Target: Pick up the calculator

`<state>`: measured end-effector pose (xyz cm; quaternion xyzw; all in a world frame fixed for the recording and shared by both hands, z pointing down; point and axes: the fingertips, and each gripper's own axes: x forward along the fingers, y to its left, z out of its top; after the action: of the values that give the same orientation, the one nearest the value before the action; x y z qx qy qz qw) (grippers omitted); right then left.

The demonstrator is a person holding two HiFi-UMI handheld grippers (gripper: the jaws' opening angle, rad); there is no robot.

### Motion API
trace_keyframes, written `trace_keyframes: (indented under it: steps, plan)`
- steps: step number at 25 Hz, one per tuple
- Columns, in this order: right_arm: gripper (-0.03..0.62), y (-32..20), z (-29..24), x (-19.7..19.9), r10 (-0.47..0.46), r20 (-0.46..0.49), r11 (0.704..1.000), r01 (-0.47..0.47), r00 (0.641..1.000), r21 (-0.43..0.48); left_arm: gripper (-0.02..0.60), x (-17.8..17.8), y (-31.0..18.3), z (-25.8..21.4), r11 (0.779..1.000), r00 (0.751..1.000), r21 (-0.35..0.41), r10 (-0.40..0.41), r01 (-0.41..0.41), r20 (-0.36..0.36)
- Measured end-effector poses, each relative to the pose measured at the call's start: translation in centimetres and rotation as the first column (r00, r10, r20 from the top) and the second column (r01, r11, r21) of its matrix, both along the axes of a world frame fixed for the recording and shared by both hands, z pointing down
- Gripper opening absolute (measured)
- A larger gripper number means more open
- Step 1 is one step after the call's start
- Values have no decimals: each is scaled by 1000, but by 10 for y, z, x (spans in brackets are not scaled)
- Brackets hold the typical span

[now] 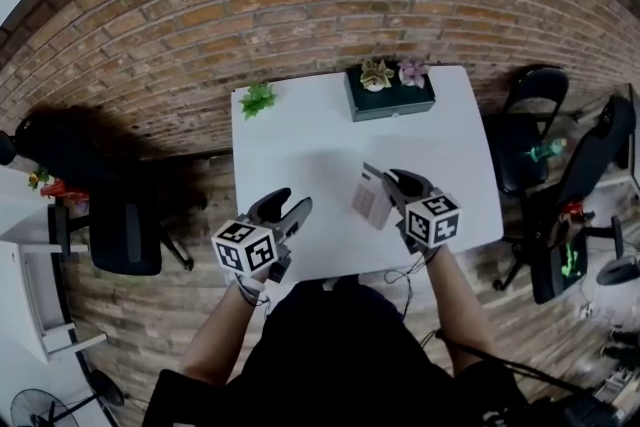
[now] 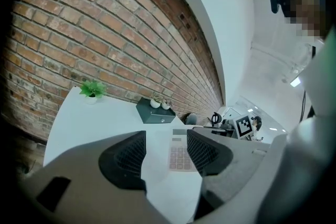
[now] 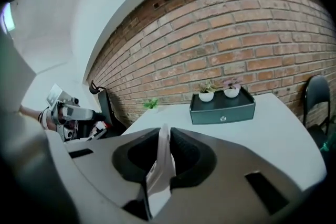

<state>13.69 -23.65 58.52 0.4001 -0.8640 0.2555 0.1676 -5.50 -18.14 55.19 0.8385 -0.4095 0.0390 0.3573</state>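
1. Step in hand: the grasp is made and this looks like the lift phase. The right tongs (image 3: 164, 152) are narrow, pads clamped on the calculator (image 3: 159, 183), which runs edge-on between them as a thin pale slab.
2. Where the calculator is: in the head view it (image 1: 372, 198) sits at the tips of the right tongs, over the near right part of the white counter (image 1: 300, 145). It is tilted steeply with the key face toward the left side. It appears clear of the surface, but I can't confirm that the lower edge has fully left it.
3. The left tongs (image 1: 290, 208) are wide and hold nothing. They hover over the near edge of the counter, apart from the calculator. In the left gripper view the key face shows through the gap, well beyond the pads and not touched by them.
4. Clutter: a dark tray (image 1: 390, 100) with two small potted plants stands at the far edge, and a small green plant (image 1: 258, 99) at the far left corner. Both are well apart from the grasp.
5. Next move, my read: hold the clamp and carry straight up until the calculator is clearly free. The grip is on a thin edge of a flat slab, so it could pivot. Avoid quick wrist rolls.
6. The left tongs aren't needed unless the slab starts to swing; then they could steady the free edge.
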Motion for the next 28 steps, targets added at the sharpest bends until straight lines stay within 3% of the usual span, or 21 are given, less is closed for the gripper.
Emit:
trace_keyframes:
  steps: [9, 16, 28]
  plan:
    - [57, -2, -73, -4, 16, 99, 992, -28, 995, 121, 236, -4, -6, -13, 1000, 1000, 19, -12, 12, -15]
    - [57, -1, -116, -2, 47, 206, 984, -81, 977, 160, 224, -12, -5, -15, 999, 999, 13, -36, 36, -33]
    - [55, 5, -158, 10, 100, 382, 980, -157, 919, 121, 209, -16, -8, -17, 999, 997, 11, -48, 48, -53]
